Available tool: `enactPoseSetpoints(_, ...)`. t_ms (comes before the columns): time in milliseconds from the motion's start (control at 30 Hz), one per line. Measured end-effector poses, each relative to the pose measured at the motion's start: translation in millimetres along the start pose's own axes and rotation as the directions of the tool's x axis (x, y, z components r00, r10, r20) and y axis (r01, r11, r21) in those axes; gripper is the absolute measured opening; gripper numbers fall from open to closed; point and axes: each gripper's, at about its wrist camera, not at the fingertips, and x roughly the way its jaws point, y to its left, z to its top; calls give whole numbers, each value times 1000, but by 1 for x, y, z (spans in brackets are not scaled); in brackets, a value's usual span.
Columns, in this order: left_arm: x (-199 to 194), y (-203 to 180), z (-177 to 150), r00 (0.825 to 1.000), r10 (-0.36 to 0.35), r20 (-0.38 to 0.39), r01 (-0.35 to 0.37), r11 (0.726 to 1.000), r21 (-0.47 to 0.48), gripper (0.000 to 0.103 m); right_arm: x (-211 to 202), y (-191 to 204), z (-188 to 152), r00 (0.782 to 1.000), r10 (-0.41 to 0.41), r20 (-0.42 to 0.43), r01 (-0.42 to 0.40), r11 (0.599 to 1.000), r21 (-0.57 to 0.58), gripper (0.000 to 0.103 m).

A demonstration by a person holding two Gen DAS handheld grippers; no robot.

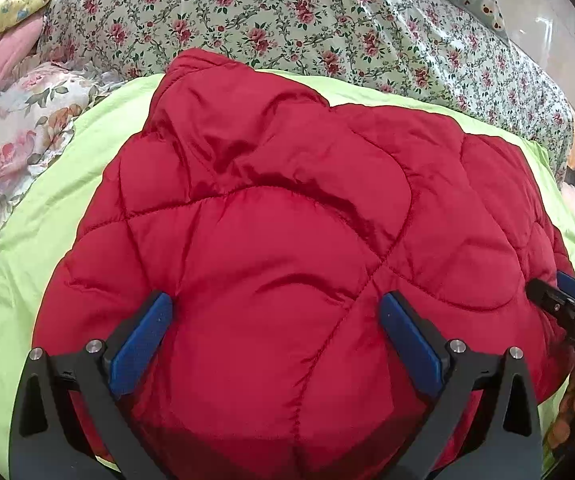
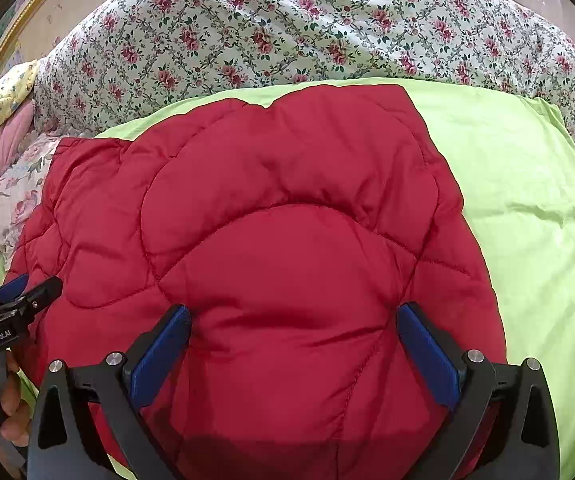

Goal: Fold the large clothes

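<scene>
On the bed, a puffy red quilted jacket (image 1: 287, 220) lies spread over a lime-green sheet (image 1: 27, 240), with both hand-held grippers wide open above it.

Left hand-held gripper (image 1: 275, 320) has its blue pads (image 1: 143, 340) spread far apart over the near edge of the jacket, not pinching anything. Same deal with the right hand-held gripper (image 2: 293, 332): jaws as wide as they go, red fabric bulging up between them but no grip on it. Each one shows at the edge of the other's view, side by side. Behind the jacket there's a rose-print floral quilt (image 2: 287, 32) bunched up, and a flowery pillow (image 1: 15, 140) off to the left.
</scene>
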Motion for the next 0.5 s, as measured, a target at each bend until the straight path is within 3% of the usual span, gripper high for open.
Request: enactPoseSetpoints(500, 1, -3, -1, 1000, 7, 19, -7, 1000, 29, 103, 2, 2, 1, 1000, -12, 23, 12, 1000, -10, 103)
